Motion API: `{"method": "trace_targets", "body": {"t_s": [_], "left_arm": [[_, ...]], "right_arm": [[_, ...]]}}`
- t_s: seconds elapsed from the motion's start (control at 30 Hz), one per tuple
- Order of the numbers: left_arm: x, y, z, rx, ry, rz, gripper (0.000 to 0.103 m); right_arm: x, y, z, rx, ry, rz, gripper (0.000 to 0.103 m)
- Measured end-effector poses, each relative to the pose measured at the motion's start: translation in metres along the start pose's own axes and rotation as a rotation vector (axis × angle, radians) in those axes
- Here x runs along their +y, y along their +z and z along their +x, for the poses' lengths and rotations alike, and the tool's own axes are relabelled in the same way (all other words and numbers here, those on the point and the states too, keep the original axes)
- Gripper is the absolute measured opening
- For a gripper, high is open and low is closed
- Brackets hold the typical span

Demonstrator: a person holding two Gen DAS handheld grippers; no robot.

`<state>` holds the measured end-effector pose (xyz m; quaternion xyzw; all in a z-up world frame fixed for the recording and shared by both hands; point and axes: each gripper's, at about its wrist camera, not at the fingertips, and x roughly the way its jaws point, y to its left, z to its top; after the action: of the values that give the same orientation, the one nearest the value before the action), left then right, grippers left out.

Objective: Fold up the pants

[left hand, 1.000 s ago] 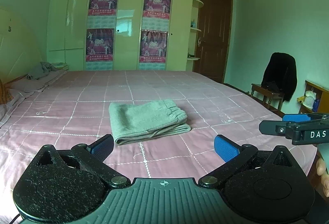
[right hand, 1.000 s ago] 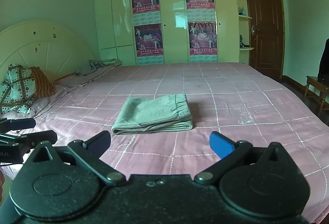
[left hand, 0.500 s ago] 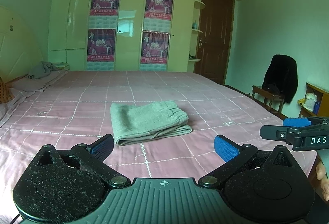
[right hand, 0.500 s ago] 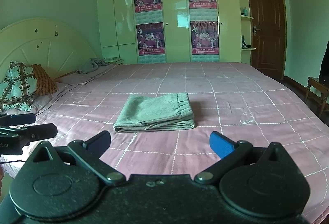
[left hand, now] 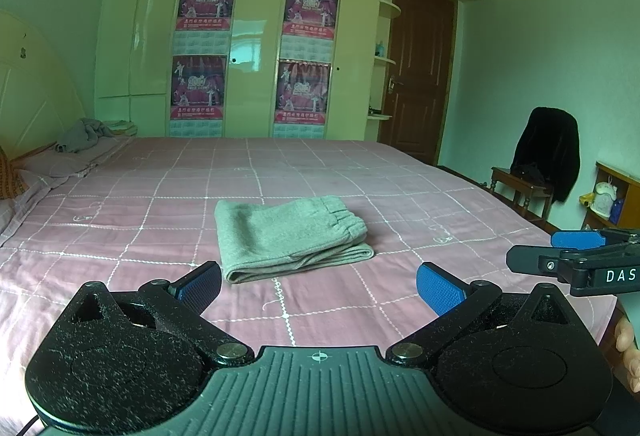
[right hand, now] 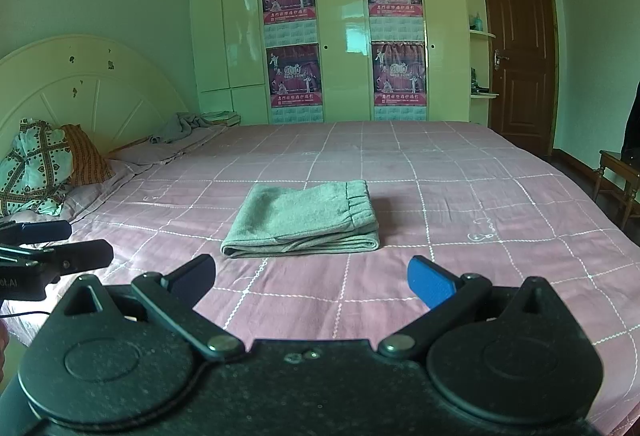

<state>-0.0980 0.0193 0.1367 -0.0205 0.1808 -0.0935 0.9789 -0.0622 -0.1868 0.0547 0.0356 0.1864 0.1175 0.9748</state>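
Observation:
Grey pants [left hand: 288, 236] lie folded into a flat rectangular stack on the pink checked bedspread [left hand: 160, 228], waistband on the right. They also show in the right wrist view [right hand: 306, 220]. My left gripper [left hand: 318, 286] is open and empty, held back from the pants above the near part of the bed. My right gripper [right hand: 312, 278] is open and empty, likewise short of the pants. The right gripper also shows at the right edge of the left wrist view [left hand: 560, 252]. The left gripper shows at the left edge of the right wrist view [right hand: 60, 242].
A cream headboard [right hand: 80, 95] and patterned pillows [right hand: 36, 163] are at the left. A grey cloth [left hand: 82, 133] lies at the bed's far corner. A wardrobe with posters [left hand: 256, 55], a brown door [left hand: 416, 75] and a chair with a black jacket [left hand: 548, 155] stand beyond.
Both grippers have drawn slightly back and tilted upward; the pants sit a little lower in both views. The pants have not moved. Both grippers stay open.

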Motion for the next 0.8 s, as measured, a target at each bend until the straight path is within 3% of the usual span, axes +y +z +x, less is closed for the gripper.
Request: {"method": "trace_targets", "body": {"t_s": [0.8], "left_arm": [[-0.0018,-0.0006,0.0,-0.003,0.0,0.009,0.103]], "right_arm": [[-0.002,0.0,0.0004,0.0,-0.003,0.003,0.103]]}}
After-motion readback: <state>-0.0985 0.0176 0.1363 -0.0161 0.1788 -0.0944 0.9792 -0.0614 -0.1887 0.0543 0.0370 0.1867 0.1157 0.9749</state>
